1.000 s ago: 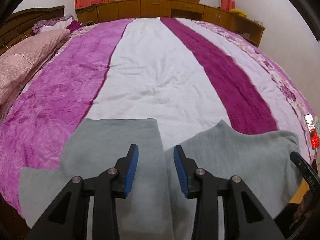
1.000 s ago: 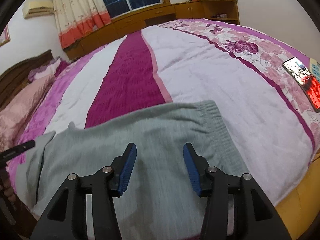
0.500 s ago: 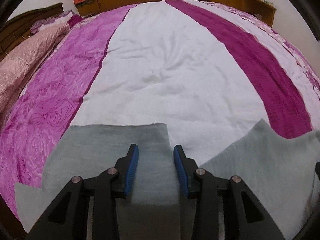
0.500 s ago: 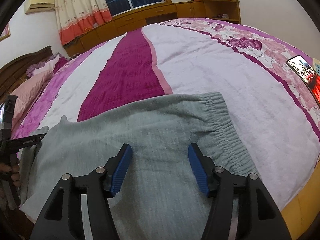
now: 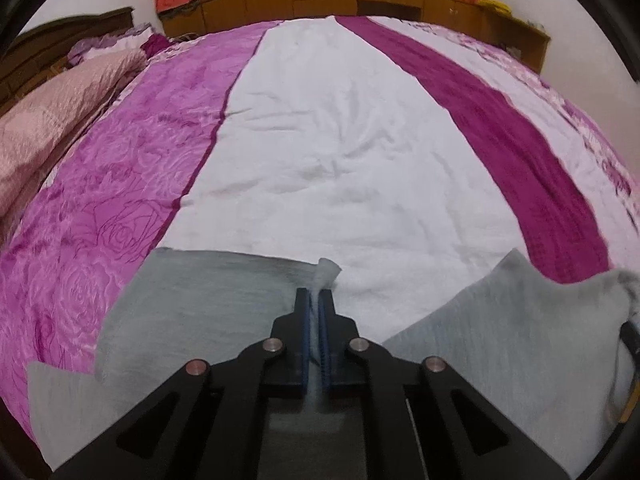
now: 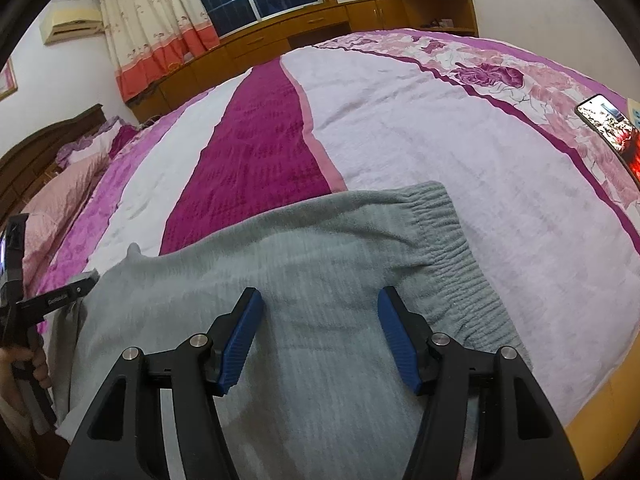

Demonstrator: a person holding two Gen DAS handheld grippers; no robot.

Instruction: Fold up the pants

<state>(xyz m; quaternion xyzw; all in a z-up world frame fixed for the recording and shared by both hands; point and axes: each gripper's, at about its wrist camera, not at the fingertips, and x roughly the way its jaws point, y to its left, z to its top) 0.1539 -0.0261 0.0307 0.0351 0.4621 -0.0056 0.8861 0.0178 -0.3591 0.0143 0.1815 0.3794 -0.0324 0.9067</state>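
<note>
Grey pants (image 5: 208, 304) lie flat near the front edge of the bed. In the left wrist view my left gripper (image 5: 316, 300) is shut on the corner of a pant leg's hem, and a tuft of grey cloth sticks up between the blue pads. In the right wrist view the pants (image 6: 320, 264) show their elastic waistband (image 6: 452, 256) on the right. My right gripper (image 6: 318, 320) is open and hovers over the seat of the pants, holding nothing. The left gripper (image 6: 60, 298) shows at the far left of that view.
The bed (image 5: 340, 140) has a striped pink, white and magenta cover. Pink pillows (image 5: 52, 120) lie at the left by the headboard. A phone (image 6: 604, 120) lies on the bed's right edge. Wooden cabinets (image 6: 320, 28) and curtains stand beyond the bed.
My left gripper has moved forward to the pant leg's hem and shut on its corner. My right gripper has opened wider and moved slightly forward over the pants.
</note>
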